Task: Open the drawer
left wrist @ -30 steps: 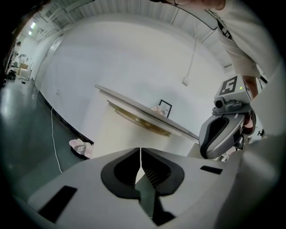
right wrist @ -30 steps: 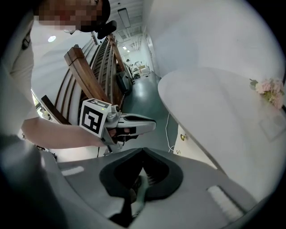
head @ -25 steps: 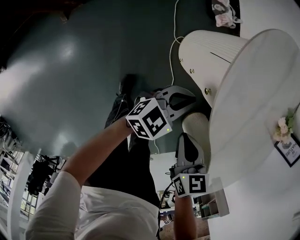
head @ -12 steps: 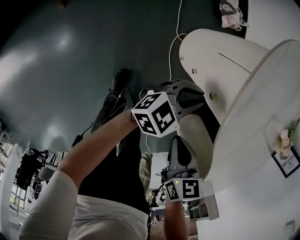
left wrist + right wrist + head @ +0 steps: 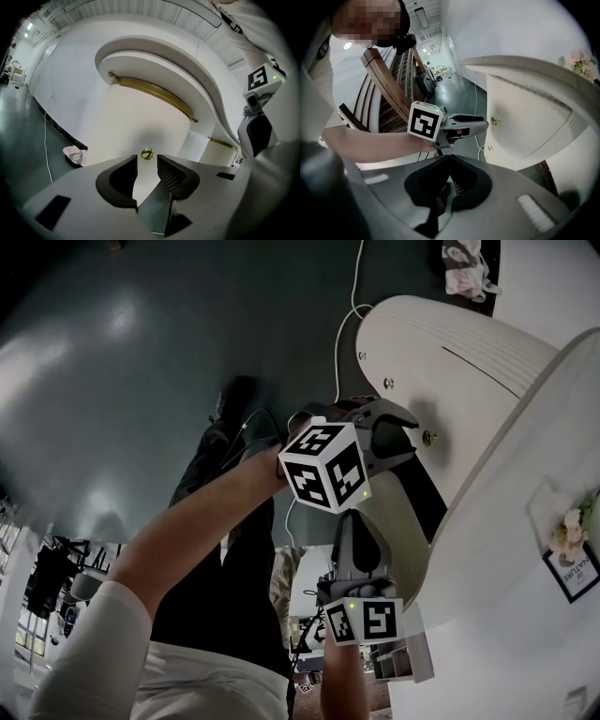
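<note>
Approach to the handle. We see the left gripper [image 5: 147,164] aimed at the brass knob [image 5: 147,153] on the curved drawer front [image 5: 140,117], which sits closed. Its jaws have just been opening to a middling gap, and the knob appears to lie just beyond the tips, not yet between them. The right gripper [image 5: 449,164] hangs lower, jaws together and empty. Next, we judge: advance, close on the knob, pull outward.

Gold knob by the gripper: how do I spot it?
Find the round cream cabinet. On its front sits the gold knob, just past the left gripper, whose empty jaws have just been opening. It's round, unlike the long gold rail above.
</note>
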`<state>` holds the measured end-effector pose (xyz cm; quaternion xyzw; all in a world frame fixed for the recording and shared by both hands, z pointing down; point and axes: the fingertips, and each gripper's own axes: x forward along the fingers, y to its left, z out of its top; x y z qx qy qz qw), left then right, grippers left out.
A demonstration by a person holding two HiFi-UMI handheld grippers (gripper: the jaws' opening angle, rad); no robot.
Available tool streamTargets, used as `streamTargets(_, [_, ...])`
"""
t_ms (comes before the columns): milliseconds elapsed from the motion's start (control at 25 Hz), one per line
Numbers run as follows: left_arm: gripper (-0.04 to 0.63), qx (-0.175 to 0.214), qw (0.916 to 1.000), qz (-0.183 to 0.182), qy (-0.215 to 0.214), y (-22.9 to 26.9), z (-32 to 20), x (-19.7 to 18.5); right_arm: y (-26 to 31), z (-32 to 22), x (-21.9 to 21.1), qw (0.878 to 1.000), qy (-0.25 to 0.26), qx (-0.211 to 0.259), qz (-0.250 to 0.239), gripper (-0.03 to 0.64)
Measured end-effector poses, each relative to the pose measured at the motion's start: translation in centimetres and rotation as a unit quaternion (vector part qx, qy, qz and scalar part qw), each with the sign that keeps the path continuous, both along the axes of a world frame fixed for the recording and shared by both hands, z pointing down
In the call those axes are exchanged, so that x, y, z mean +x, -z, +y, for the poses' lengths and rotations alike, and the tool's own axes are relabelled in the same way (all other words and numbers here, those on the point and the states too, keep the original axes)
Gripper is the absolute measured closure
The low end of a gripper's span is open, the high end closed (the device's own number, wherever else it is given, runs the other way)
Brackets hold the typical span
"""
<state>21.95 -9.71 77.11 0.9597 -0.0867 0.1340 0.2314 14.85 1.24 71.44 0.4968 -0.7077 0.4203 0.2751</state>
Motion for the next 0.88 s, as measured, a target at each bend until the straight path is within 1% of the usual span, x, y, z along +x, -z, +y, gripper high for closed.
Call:
streamTargets(280, [0.443, 0.004, 0.9998, 0.019, -0.009, 0.2, -0.8, 2.1, -1.2, 0.6, 0.4, 1.0, -0.011, -0.008, -0.004, 0.606])
streamTargets(360, [0.443, 0.01, 0.9997, 0.017, -0.014, 0.3, -0.7, 2.7, -1.3, 0.9, 0.6, 1.0, -0.014, -0.01, -0.005, 0.606])
streamTargets(440, [0.445, 0.026, 0.9994, 0.006, -0.02, 0.2, -0.5, 3.3, -1.4, 1.0, 0.8, 1.0, -0.016, -0.011, -0.005, 0.606])
streamTargets(480, [0.459, 0.037, 0.9991, -0.002, -0.021, 0.0, -0.4, 3.5, -1.4, 1.1, 0.9, 1.0, -0.016, -0.011, -0.004, 0.606])
streamTargets(520, [0.491, 0.047, 0.9987, -0.006, -0.019, -0.1, -0.4, 3.6, -1.4, 1.0, 1.0, 1.0, -0.017, -0.01, -0.004, 0.606])
streamTargets(560, [0.491, 0.05, 0.9986, -0.005, -0.015, -0.1, -0.4, 3.7, -1.4, 1.0, 1.1, 1.0, -0.018, -0.009, -0.003, 0.606])
streamTargets(640, [0.492, 0.044, 0.9989, 0.002, -0.012, -0.1, -0.4, 3.6, -1.5, 1.1, 1.2, 1.0, -0.019, -0.008, -0.003, 0.606])
streamTargets(880, [0.494, 0.035, 0.9991, 0.008, -0.022, -0.3, 0.2, 2.9, -1.6, 1.8, 1.3, 1.0, -0.019, -0.008, -0.004, 0.606])
